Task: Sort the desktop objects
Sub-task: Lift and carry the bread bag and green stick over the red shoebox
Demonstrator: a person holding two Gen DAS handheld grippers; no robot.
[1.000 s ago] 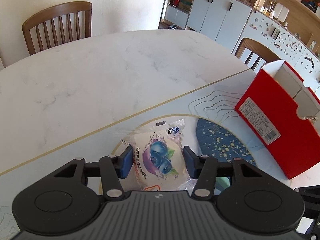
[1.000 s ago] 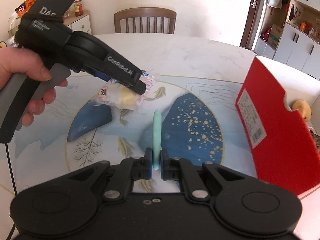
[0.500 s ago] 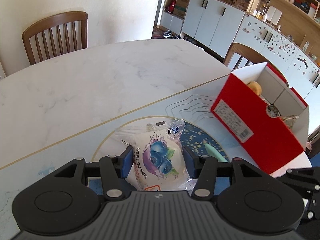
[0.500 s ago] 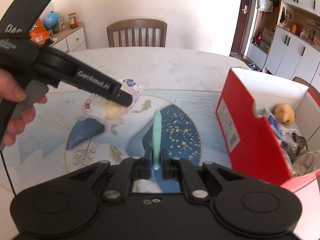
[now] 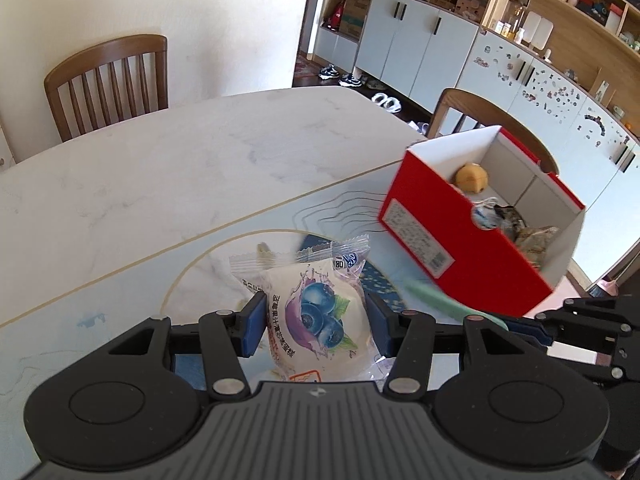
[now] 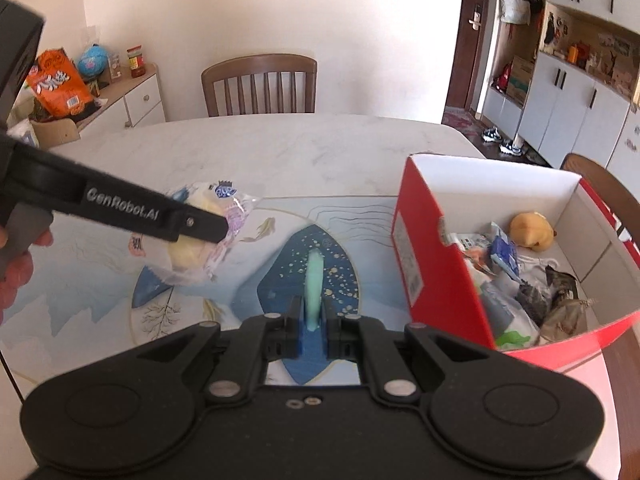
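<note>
My left gripper (image 5: 314,322) is shut on a blueberry snack packet (image 5: 316,316), held in the air above the patterned mat; the right wrist view shows the same packet (image 6: 204,236) pinched by the left gripper (image 6: 216,230). My right gripper (image 6: 312,316) is shut on a thin mint-green stick (image 6: 313,284) that points forward over the mat. That green stick (image 5: 440,304) also shows at the right of the left wrist view. A red open box (image 6: 424,248) stands to the right, holding a yellow plush toy (image 6: 530,230) and several wrappers.
A patterned blue mat (image 6: 312,248) covers the near part of the white marble table (image 5: 168,172). Wooden chairs (image 6: 260,84) stand at the far side and behind the red box (image 5: 460,248). A sideboard with snack bags (image 6: 56,84) is at the far left. A hand (image 6: 16,272) grips the left tool.
Both grippers have risen and moved toward the red box with their loads. The box's inside and contents have come into view.
</note>
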